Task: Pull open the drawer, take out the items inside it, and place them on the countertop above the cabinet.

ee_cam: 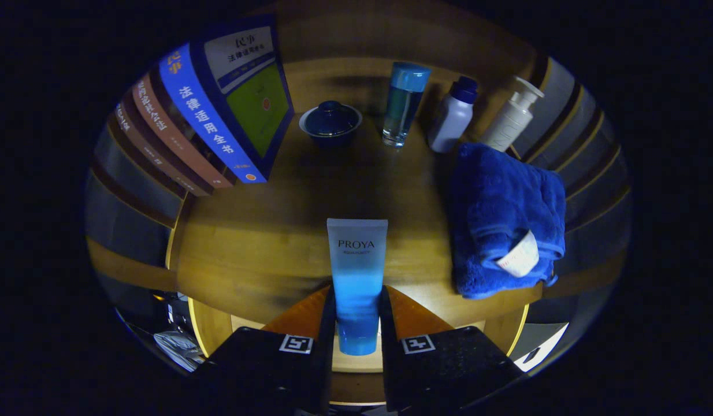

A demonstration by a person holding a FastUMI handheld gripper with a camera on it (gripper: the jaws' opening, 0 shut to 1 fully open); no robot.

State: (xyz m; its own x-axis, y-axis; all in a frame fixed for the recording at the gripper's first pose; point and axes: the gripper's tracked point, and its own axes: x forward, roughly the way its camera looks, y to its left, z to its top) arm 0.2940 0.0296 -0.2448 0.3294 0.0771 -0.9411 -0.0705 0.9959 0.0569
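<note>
A blue-and-grey cosmetic tube point(357, 277) stands upright between my two fingers, its cap end down and its flat crimped end up. My gripper point(357, 315) is shut on the tube, both fingers pressing its lower blue part. The tube hangs just over the front edge of the wooden countertop point(264, 248). Below the fingers I see a strip of pale wood point(356, 361), which may be the open drawer; its inside is hidden.
On the countertop, a folded blue towel point(507, 214) lies to the right. At the back stand a lidded dark bowl point(330, 122), a tall blue glass bottle point(404, 104), a grey bottle point(453, 115) and a white pump bottle point(511, 118). Several books point(218, 115) lean at the left.
</note>
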